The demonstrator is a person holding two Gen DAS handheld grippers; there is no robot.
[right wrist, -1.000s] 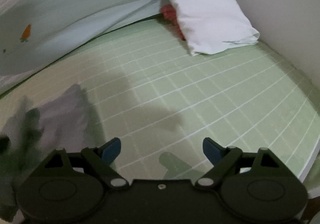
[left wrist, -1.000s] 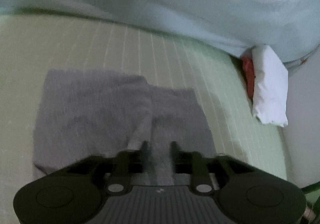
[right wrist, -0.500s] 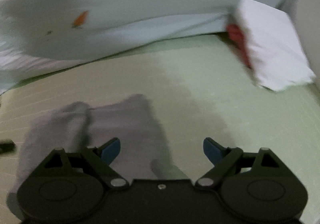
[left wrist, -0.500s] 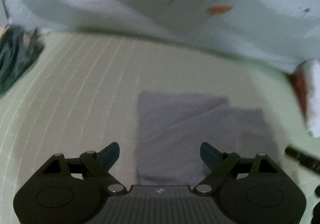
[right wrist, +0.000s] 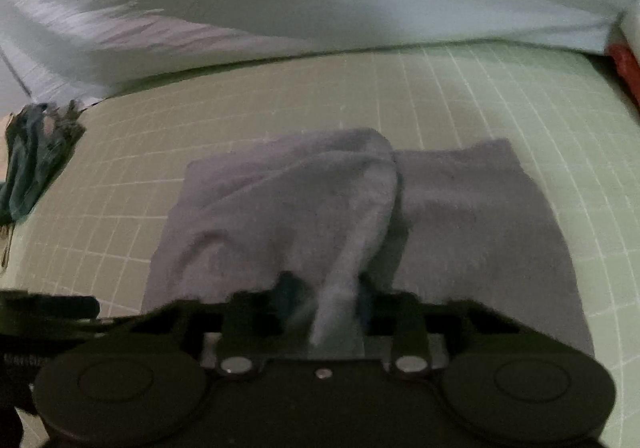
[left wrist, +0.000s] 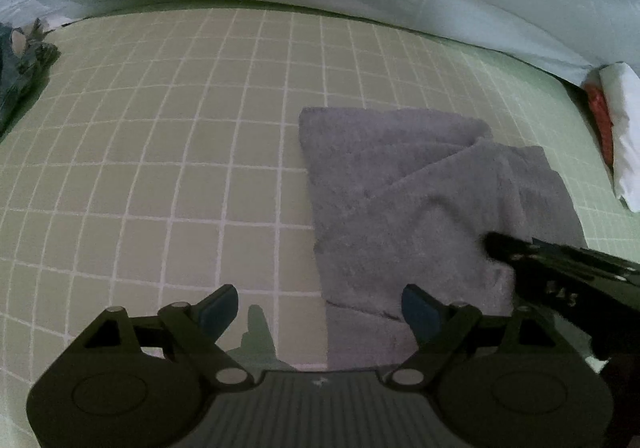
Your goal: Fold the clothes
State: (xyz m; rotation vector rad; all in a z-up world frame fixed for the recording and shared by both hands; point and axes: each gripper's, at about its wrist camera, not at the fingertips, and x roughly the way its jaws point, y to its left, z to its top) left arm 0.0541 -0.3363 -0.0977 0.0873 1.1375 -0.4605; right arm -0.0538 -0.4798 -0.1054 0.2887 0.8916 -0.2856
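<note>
Two grippers in play. Right gripper point(right wrist: 324, 296): jaws have just been closing and now pinch a raised ridge of the grey cloth point(right wrist: 472, 215) near its front edge. Left gripper point(left wrist: 320, 308): jaws spread wide, nothing between them, hovering over the cloth's front left corner. Cloth lies half-folded on the green grid sheet point(left wrist: 160, 167), well apart from the white bundle point(left wrist: 624, 135) at the far right and the dark garment point(left wrist: 20, 67) at the left. Risk: the pinch looks shallow and may take one layer only, so a pull could slip or drag the fold askew.
</note>
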